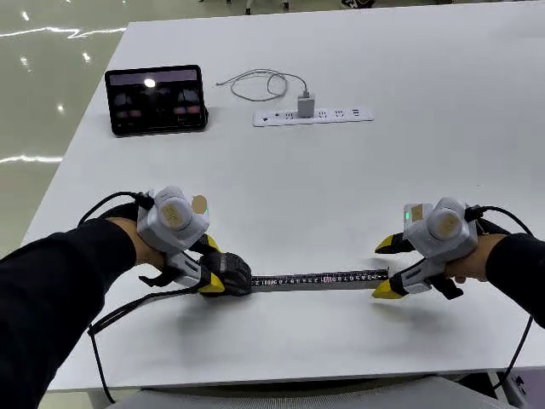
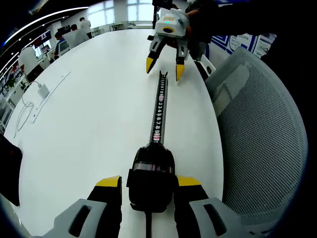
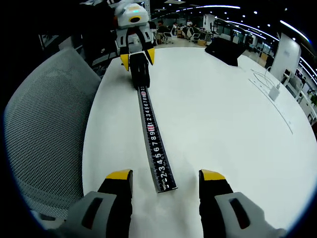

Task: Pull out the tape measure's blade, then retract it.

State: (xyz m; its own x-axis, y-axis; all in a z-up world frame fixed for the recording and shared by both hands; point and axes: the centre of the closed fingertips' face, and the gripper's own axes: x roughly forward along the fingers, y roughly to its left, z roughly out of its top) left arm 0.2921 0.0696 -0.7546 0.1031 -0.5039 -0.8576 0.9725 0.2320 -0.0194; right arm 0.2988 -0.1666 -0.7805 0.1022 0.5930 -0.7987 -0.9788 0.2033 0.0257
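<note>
Open-plan office: a large white table [image 1: 383,196] on a glossy pale floor [image 1: 43,85], a grey mesh office chair [image 3: 44,129] at left, and distant rows of desks [image 3: 188,32] under ceiling strip lights [image 3: 223,6] at the top.

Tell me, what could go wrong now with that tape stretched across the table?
1. The right gripper stands open around the tip of the blade, so nothing holds it; unlocked, the blade might whip back.
2. The left gripper clamps the tape measure case by its sides alone; a sudden recoil could twist it loose.
</note>
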